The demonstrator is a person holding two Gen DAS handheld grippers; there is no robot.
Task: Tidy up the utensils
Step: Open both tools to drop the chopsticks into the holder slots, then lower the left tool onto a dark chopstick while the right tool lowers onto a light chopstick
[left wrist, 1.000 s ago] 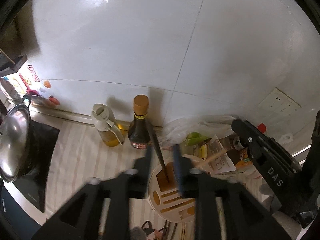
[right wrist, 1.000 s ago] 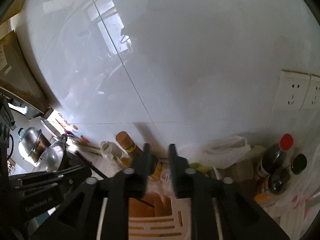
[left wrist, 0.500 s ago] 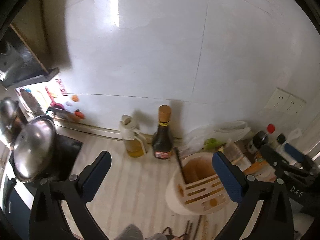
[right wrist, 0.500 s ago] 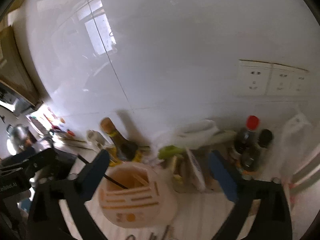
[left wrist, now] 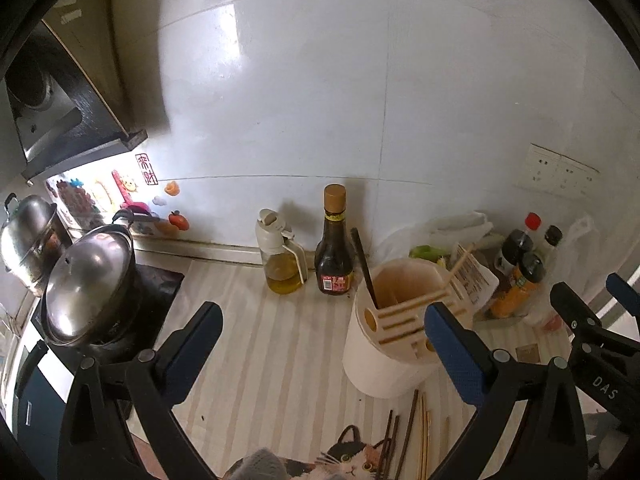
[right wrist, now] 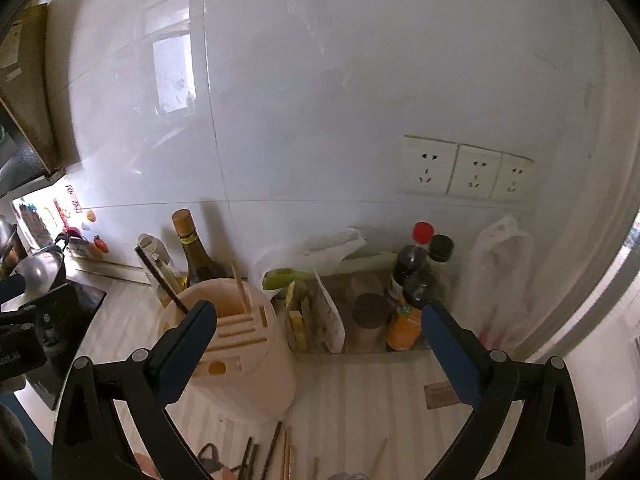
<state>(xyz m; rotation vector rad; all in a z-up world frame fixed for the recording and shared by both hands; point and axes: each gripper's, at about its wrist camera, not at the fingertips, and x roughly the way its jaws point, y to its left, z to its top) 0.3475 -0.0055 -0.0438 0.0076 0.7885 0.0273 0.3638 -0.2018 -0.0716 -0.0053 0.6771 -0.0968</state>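
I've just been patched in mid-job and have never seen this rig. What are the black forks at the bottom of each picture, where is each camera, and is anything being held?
There is no robot arm: a person holds a two-finger gripper in each hand, and each has a fisheye camera looking forward along its fingers. One picture comes from the left gripper, the other from the right gripper. The black forks with blue pads are those fingers. Both are spread wide and hold nothing.

On the striped counter stands a white utensil holder with a dark chopstick and a pale chopstick in it. More loose chopsticks lie on the counter in front of it. Sauce bottles stand by the wall.
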